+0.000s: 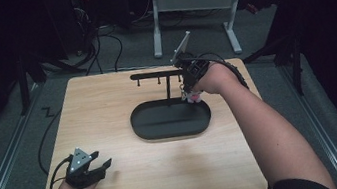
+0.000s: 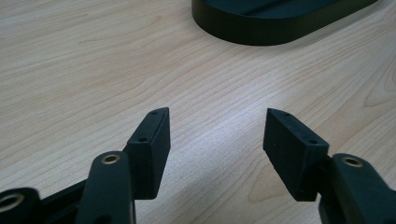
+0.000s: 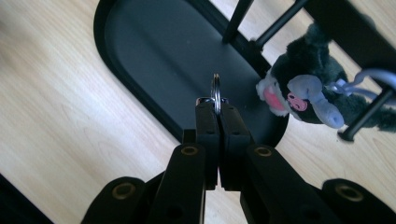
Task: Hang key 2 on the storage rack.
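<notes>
Right gripper [image 3: 215,105] is up by the black rack [image 1: 163,73] at the far side of the wooden table [image 1: 134,180], jaws clamped on a metal key ring [image 3: 215,91] standing on edge above the black oval tray [image 1: 170,119]. A dark plush keychain toy [image 3: 308,88] with a pink mouth hangs just beside it, against the rack's pegs. Left gripper [image 2: 215,130] rests at the table's near left corner, jaws spread wide over bare wood, well apart from the tray.
</notes>
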